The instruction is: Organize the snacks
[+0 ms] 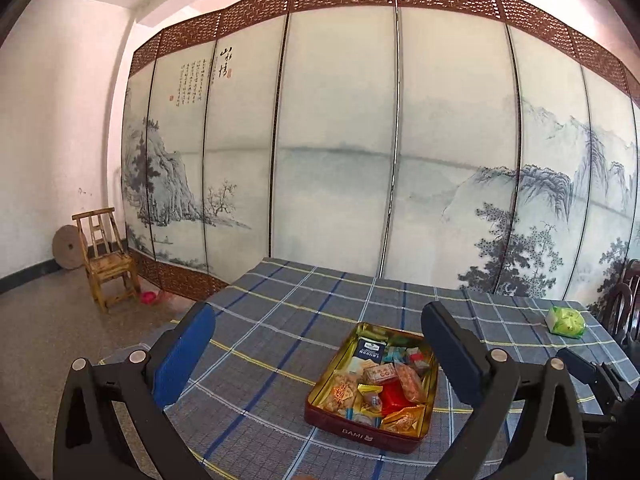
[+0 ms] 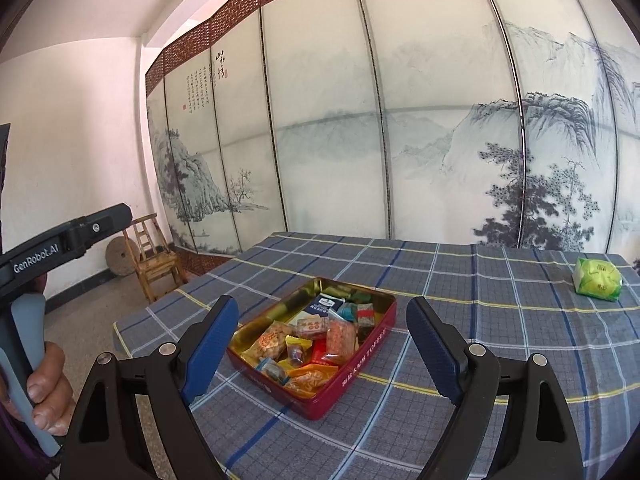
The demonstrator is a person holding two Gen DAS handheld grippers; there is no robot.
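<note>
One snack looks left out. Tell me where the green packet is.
The green packet lies alone on the plaid tablecloth near the table's far right corner, well apart from the red tin, in front of the painted screen.

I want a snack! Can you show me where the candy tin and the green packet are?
candy tin (image 2: 352, 376), right wrist view, on its red side wall.
green packet (image 2: 598, 278), right wrist view, middle of the wrapper, alone on the tablecloth.
</note>
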